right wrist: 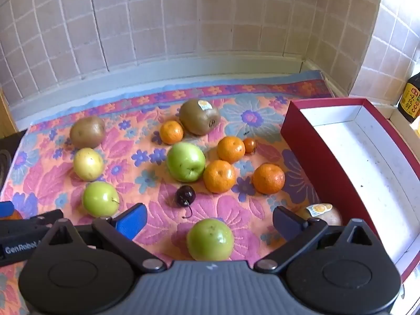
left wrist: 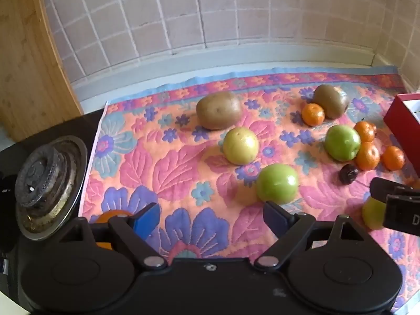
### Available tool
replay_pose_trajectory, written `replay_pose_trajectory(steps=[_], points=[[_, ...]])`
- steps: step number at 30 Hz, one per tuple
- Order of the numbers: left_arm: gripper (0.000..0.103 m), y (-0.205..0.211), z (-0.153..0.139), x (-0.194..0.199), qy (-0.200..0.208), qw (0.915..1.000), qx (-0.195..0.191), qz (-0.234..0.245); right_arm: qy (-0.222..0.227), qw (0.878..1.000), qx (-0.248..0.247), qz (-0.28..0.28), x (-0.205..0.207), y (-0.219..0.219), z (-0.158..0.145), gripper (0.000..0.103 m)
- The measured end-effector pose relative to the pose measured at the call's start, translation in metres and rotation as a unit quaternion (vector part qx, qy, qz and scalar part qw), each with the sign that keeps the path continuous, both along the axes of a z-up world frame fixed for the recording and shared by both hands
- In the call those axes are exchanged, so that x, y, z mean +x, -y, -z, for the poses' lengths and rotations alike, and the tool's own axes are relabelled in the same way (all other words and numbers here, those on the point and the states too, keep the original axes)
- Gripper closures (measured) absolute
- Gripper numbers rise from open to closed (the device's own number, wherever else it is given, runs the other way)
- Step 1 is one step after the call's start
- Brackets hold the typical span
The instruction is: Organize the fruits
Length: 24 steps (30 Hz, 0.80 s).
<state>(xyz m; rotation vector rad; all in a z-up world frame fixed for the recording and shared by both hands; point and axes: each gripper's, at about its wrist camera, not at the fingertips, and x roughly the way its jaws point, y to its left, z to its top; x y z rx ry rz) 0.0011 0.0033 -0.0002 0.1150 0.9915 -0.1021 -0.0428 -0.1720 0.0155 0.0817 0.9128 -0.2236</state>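
Note:
Several fruits lie on a floral cloth (right wrist: 236, 115). In the right wrist view my right gripper (right wrist: 210, 221) stands open around a green apple (right wrist: 210, 239), its pads clear of it. Beyond lie a dark cherry (right wrist: 185, 195), another green apple (right wrist: 185, 161), several mandarins (right wrist: 219, 176) and a stickered kiwi (right wrist: 199, 116). In the left wrist view my left gripper (left wrist: 211, 216) is open and empty, over the cloth. A green apple (left wrist: 277, 183) sits just past its right finger, and an orange fruit (left wrist: 113, 215) is half hidden under the left finger.
A red box (right wrist: 309, 147) with a white inside stands on the right, nothing visible in it. A gas burner (left wrist: 47, 183) sits left of the cloth by a wooden panel (left wrist: 23, 52). A dark bottle (right wrist: 410, 99) stands far right. A tiled wall closes the back.

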Motion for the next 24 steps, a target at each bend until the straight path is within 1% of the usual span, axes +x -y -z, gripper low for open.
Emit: replay_pose_trajectory(steps=[1, 3, 4, 5, 6, 7, 9, 10, 12, 15, 24], points=[[0.001, -0.002, 0.001, 0.001, -0.002, 1.0, -0.003, 0.002, -0.001, 1.0, -0.003, 0.002, 0.0, -0.001, 0.001, 0.0], [0.001, -0.003, -0.009, 0.009, -0.007, 0.9999, -0.002, 0.009, -0.004, 1.0, -0.006, 0.002, 0.002, -0.003, 0.003, 0.0], [0.001, -0.002, -0.018, 0.004, 0.004, 0.9999, 0.006, 0.013, -0.005, 1.0, -0.009, 0.003, 0.003, -0.005, 0.004, 0.0], [0.001, -0.002, -0.02, 0.002, 0.006, 0.9998, 0.008, 0.017, -0.004, 1.0, -0.015, 0.003, 0.004, -0.007, 0.004, 0.0], [0.001, 0.002, -0.024, 0.0, 0.007, 0.9998, 0.01, 0.016, 0.016, 1.0, -0.011, 0.002, -0.004, -0.005, -0.009, 0.0], [0.001, 0.0, -0.026, 0.001, 0.005, 0.9998, 0.009, 0.015, 0.029, 1.0, -0.008, 0.005, -0.012, -0.002, -0.013, 0.0], [0.001, 0.003, -0.026, -0.009, 0.017, 0.9996, 0.016, 0.015, 0.042, 0.999, -0.015, 0.019, -0.024, -0.004, -0.017, 0.0], [0.001, 0.014, -0.025, -0.019, 0.029, 0.9992, 0.026, 0.009, 0.05, 0.998, -0.021, 0.027, -0.028, -0.005, -0.023, 0.0], [0.001, 0.015, -0.029, -0.024, 0.037, 0.999, 0.025, 0.01, 0.06, 0.997, -0.035, 0.032, -0.036, -0.009, -0.024, 0.0], [0.001, 0.017, -0.032, -0.026, 0.036, 0.999, 0.021, 0.017, 0.05, 0.997, -0.051, 0.029, -0.036, -0.012, -0.026, 0.0], [0.001, 0.025, -0.03, -0.032, 0.034, 0.9988, 0.024, 0.027, 0.042, 0.997, -0.056, 0.03, -0.033, -0.014, -0.027, 0.0]])
